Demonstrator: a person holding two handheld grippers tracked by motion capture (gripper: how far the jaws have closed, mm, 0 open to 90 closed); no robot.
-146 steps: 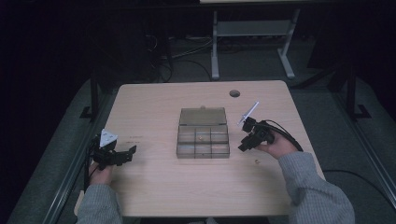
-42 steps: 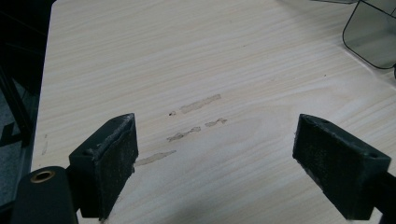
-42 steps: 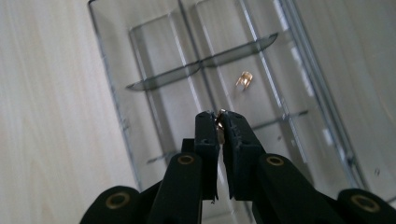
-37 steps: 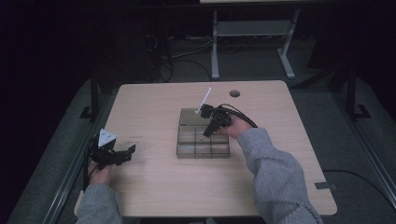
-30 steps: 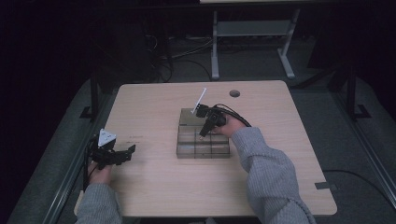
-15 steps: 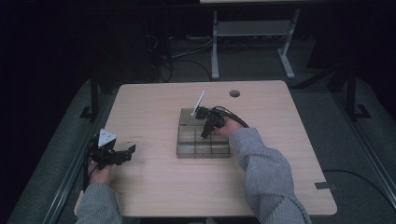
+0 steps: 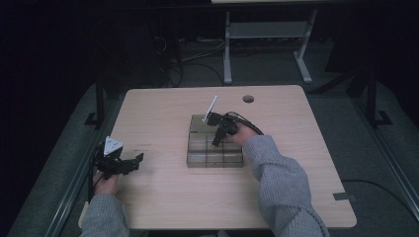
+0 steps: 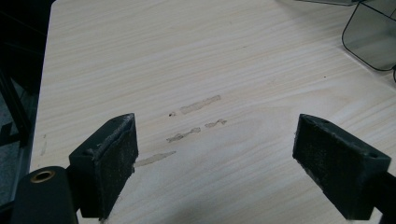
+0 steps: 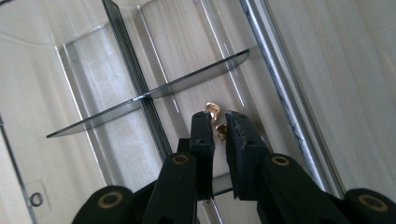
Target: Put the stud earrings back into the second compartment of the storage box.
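Observation:
A clear compartment box [image 7: 197, 157] sits mid-table with its lid open at the back. My right gripper [image 7: 216, 143] points down into one of its compartments. In the right gripper view its tips [image 9: 219, 119] stand a narrow gap apart over the compartment floor, and the jaws have just been opening. A small gold piece [image 9: 212, 109] lies at the tips, partly in the gap, and the pads do not press on it. My left gripper [image 7: 138, 159] rests open near the table's left edge, its jaws [image 8: 215, 154] wide over bare wood.
Dark dividers [image 9: 154, 93] split the box into small cells. A corner of the box [image 8: 373, 37] lies ahead of the left gripper. A round cable hole [image 7: 248, 98] is at the table's back right. A metal stand [image 7: 267, 34] is on the floor beyond.
My right gripper came from the table's right side to over the box and has dipped slightly into it. The left gripper has not moved.

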